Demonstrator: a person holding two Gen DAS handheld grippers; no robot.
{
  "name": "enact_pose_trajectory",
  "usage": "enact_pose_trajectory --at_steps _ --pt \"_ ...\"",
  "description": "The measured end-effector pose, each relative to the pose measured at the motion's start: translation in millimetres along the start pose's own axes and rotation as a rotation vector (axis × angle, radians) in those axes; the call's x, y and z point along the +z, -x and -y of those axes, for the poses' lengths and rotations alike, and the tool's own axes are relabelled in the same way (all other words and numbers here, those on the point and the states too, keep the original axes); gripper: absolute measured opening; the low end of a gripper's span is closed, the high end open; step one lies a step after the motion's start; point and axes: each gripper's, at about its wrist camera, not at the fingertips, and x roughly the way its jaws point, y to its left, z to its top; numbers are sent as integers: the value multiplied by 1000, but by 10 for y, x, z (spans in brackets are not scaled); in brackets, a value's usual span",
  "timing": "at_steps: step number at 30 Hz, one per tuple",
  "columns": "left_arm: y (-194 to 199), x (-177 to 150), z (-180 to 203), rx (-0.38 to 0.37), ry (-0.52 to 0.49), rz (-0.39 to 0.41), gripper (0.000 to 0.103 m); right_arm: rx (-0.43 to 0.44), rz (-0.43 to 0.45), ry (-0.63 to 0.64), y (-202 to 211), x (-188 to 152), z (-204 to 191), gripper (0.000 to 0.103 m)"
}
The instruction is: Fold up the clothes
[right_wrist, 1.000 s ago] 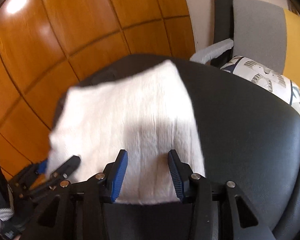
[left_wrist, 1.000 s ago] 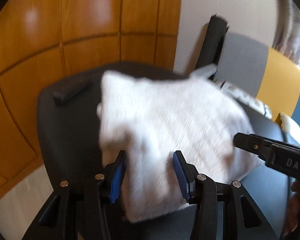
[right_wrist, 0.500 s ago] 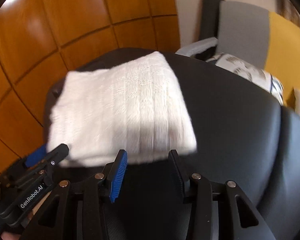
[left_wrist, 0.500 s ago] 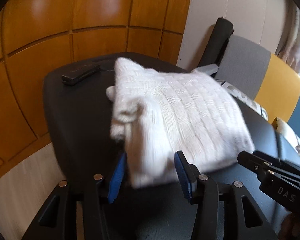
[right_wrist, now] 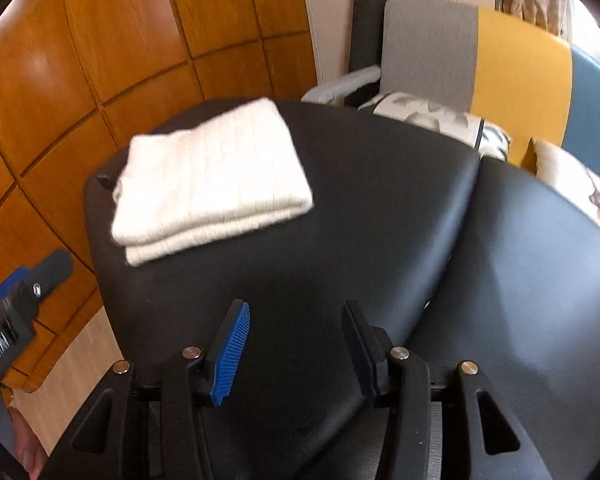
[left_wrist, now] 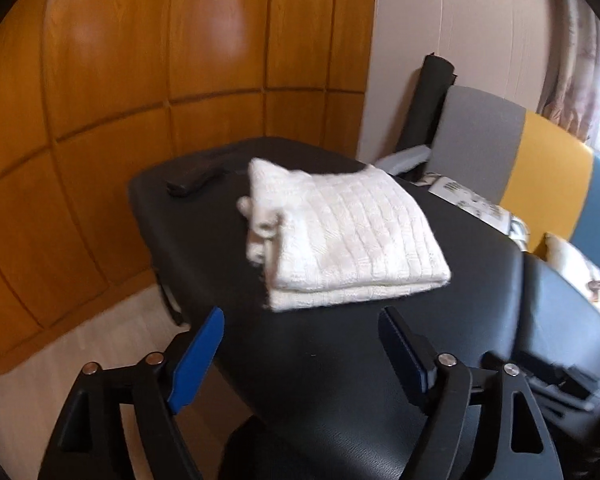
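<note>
Black padded bench [left_wrist: 340,380], folded white sweater [left_wrist: 340,240] on top, both grippers clear.

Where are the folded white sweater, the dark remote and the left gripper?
folded white sweater [left_wrist: 340,236]: left wrist view, middle of top layer.
dark remote [left_wrist: 192,184]: left wrist view, middle of its body.
left gripper [left_wrist: 300,354]: left wrist view, midway between open fingertips.

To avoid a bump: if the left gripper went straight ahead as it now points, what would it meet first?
Probably the folded white knitted garment on the black padded surface; the left gripper is open, though depth is unclear.
</note>
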Motion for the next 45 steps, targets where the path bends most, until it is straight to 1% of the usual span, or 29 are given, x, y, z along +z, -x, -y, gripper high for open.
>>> enact_pose_trajectory --at_steps 1,5,8,11,16,22,26,29,33,41,45 --pt "63 -3 17 6 -8 13 86 -1 14 6 52 17 -8 49" --pt "269 -26 40 27 -17 64 98 -4 67 30 257 80 -42 49" --pt "349 -25 26 29 -13 67 102 8 87 41 350 83 -81 49" --pt "390 -28 -8 18 5 52 102 15 91 53 387 76 -121 49" --pt "372 -45 -58 9 21 9 102 1 87 69 387 67 -181 49" --pt "309 -48 -191 35 68 -24 102 0 92 94 401 76 -280 49" --pt "274 -50 -251 74 87 -41 102 2 92 104 397 73 -321 49" --pt "273 -55 -289 78 105 -44 102 4 85 105 381 69 -333 49" --pt "256 -54 -296 65 106 -48 102 5 79 101 361 63 -328 49" --pt "168 -92 -235 26 104 -94 102 2 74 88 346 62 -282 49" --pt "164 -102 -211 17 104 -83 102 1 68 78 332 59 -249 49"
